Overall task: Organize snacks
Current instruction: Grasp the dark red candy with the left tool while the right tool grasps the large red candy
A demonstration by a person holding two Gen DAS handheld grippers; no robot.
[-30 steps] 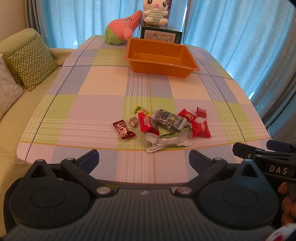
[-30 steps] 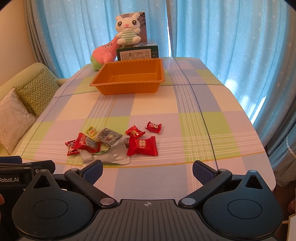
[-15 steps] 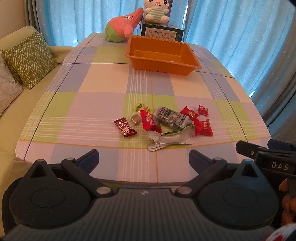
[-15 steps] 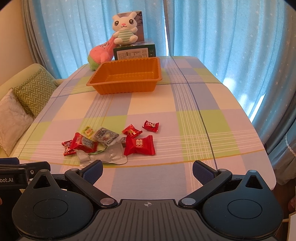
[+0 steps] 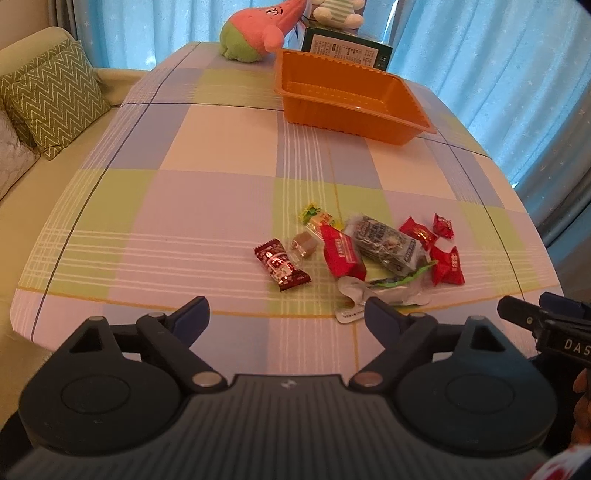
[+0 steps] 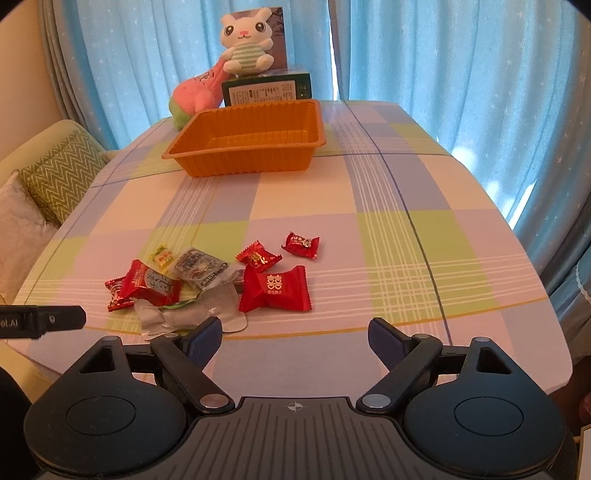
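Several wrapped snacks lie in a loose pile [image 5: 369, 251] [image 6: 218, 280] near the front edge of the checked table. Among them are a dark red bar [image 5: 281, 264], a large red candy pack [image 6: 275, 290], a silver packet [image 5: 384, 245] and a clear wrapper [image 6: 192, 314]. An empty orange tray [image 5: 351, 99] [image 6: 247, 140] stands further back. My left gripper [image 5: 286, 317] is open and empty, just short of the pile. My right gripper [image 6: 295, 338] is open and empty, in front of the red pack.
A pink and green plush [image 5: 258, 33], a white bunny plush [image 6: 247, 40] and a dark green box [image 6: 266, 90] stand behind the tray. A sofa with zigzag cushions [image 5: 51, 99] lies to the left. Blue curtains hang behind and to the right.
Both grippers have moved forward toward the snack pile, which now appears larger and closer. Both stay open and empty. No snack has moved.
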